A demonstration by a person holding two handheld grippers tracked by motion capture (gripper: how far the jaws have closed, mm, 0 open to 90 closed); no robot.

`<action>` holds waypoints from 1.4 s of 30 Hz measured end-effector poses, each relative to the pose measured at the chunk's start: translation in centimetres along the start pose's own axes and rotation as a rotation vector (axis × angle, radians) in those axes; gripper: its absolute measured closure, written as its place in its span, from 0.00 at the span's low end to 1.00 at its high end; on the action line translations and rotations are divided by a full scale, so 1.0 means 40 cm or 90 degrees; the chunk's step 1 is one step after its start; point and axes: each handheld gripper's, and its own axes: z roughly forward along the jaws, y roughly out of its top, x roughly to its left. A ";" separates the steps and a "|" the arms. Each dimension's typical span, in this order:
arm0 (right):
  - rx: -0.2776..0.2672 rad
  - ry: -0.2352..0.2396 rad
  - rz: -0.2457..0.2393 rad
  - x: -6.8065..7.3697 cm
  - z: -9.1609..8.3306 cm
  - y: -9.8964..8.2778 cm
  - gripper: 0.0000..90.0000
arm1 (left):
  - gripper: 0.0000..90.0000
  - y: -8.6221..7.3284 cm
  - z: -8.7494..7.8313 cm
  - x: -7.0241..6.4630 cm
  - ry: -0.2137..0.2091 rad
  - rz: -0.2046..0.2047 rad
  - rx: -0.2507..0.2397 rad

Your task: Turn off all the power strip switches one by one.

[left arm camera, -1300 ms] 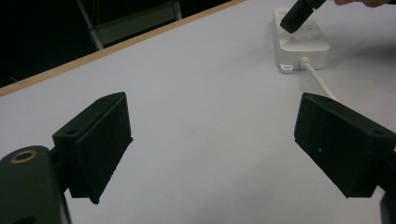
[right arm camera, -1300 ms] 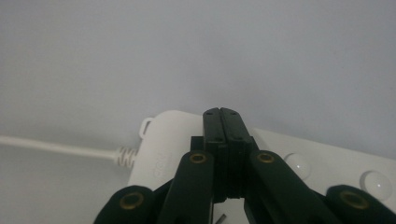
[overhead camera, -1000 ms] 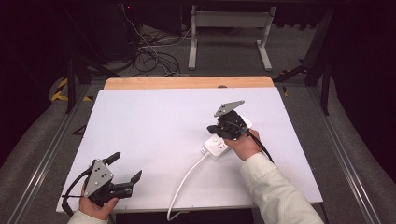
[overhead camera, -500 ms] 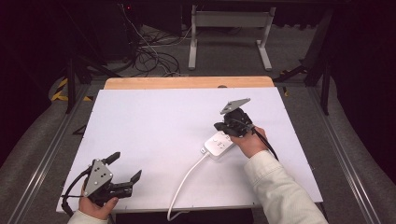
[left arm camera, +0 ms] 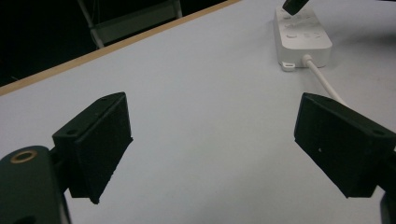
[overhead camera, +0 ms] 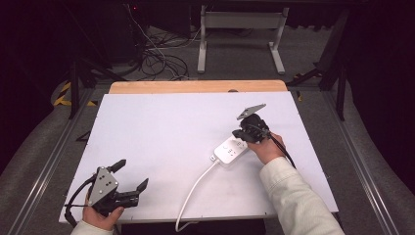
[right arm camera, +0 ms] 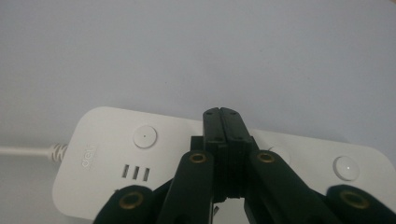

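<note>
A white power strip (overhead camera: 229,150) lies on the white table (overhead camera: 161,132) at the right of middle, its white cable (overhead camera: 195,190) running to the front edge. My right gripper (overhead camera: 239,133) is shut, jaws pressed together with nothing between them, tips pointing down at the strip's far end. In the right gripper view the shut tips (right arm camera: 222,115) sit over the strip (right arm camera: 109,154) between two round buttons; whether they touch it I cannot tell. My left gripper (overhead camera: 131,174) is held open near the front left corner, far from the strip. The left gripper view shows its jaws (left arm camera: 217,140) wide apart and the strip (left arm camera: 302,36) beyond.
A wooden strip (overhead camera: 195,86) borders the table's far edge. Behind it stand a metal frame (overhead camera: 240,39) and tangled cables (overhead camera: 156,58) on the floor. Bare table spreads between the two grippers.
My right gripper has shifted slightly to the right and farther back, and the power strip has shifted a little with it. The left gripper has stayed still and open.
</note>
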 end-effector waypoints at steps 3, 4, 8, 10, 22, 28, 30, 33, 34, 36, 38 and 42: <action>0.006 0.001 0.000 0.000 0.007 -0.002 1.00 | 0.13 0.000 0.000 0.000 0.001 0.001 -0.001; 0.008 0.003 -0.003 0.000 0.010 -0.002 1.00 | 0.13 0.000 0.000 0.001 0.001 0.001 -0.001; 0.016 0.005 -0.005 0.003 0.018 -0.003 1.00 | 0.13 0.000 -0.001 0.001 0.001 0.005 0.001; 0.020 0.003 -0.004 0.004 0.021 -0.003 1.00 | 0.13 0.000 0.000 0.000 0.000 0.001 0.001; 0.027 0.002 -0.005 0.006 0.031 -0.005 1.00 | 0.13 0.000 0.000 0.001 0.002 0.006 0.001; 0.026 0.001 -0.005 0.008 0.036 -0.009 1.00 | 0.13 0.000 0.000 -0.001 0.001 0.001 -0.001; 0.023 0.000 0.001 0.006 0.036 -0.010 1.00 | 0.13 0.000 0.000 0.000 0.002 0.006 0.000; 0.024 0.004 0.000 0.006 0.036 -0.010 1.00 | 0.13 0.000 0.001 -0.001 0.000 0.001 -0.001; 0.024 0.002 -0.001 0.006 0.036 -0.010 1.00 | 0.13 0.000 0.001 -0.002 0.000 0.001 -0.001; 0.025 -0.001 -0.005 0.009 0.036 -0.009 1.00 | 0.13 0.000 0.001 -0.002 0.000 0.001 -0.001; 0.027 -0.001 -0.005 0.010 0.036 -0.009 1.00 | 0.13 0.000 0.001 -0.002 0.000 0.001 -0.001; 0.029 -0.011 -0.011 0.016 0.037 -0.007 1.00 | 0.13 0.000 0.001 -0.003 -0.001 0.001 0.001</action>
